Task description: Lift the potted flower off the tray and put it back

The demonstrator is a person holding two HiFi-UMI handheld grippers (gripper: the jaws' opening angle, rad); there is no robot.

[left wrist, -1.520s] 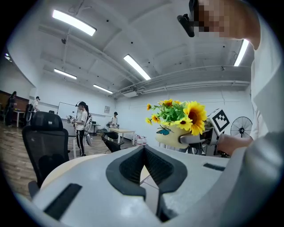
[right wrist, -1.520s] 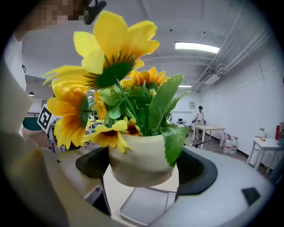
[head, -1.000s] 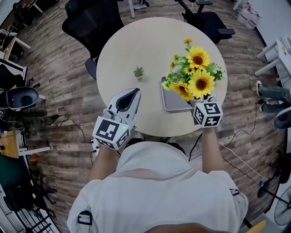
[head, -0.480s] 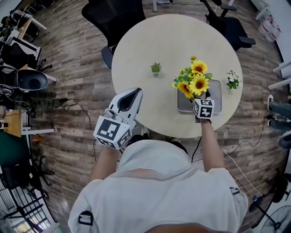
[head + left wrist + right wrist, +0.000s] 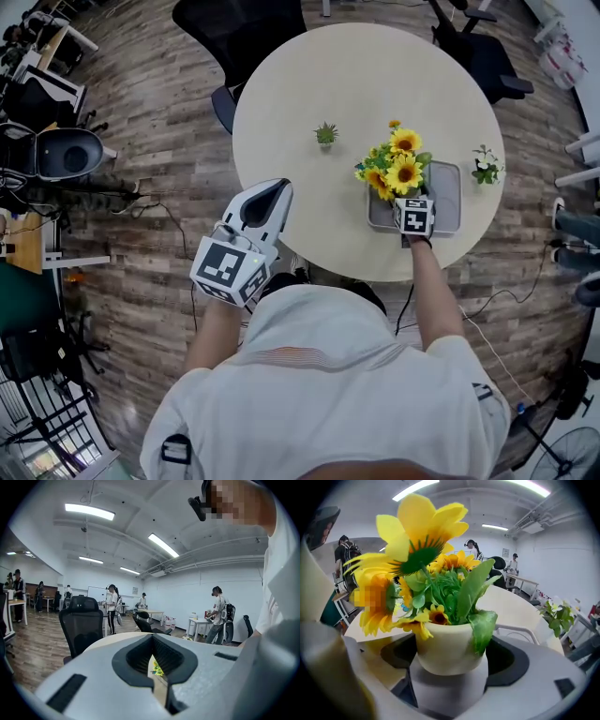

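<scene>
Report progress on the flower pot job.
Lift done: the potted flower hung higher a second ago. In hand: the right hand-held gripper grips it, low over the tray; touchdown unclear. Remaining: release. The left hand-held gripper is shut, idle.

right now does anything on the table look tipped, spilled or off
Nothing stands out. The pot is upright in the right gripper at the tray. The green plant and the white-flowered plant stand upright, and nothing is spilled.

One surface (image 5: pixel 356 75), one tray (image 5: pixel 449 194), one sunflower pot (image 5: pixel 399 170), two small plants (image 5: pixel 325 134) (image 5: pixel 485 167), perhaps three chairs (image 5: pixel 239 28) (image 5: pixel 478 56) (image 5: pixel 61 155).
</scene>
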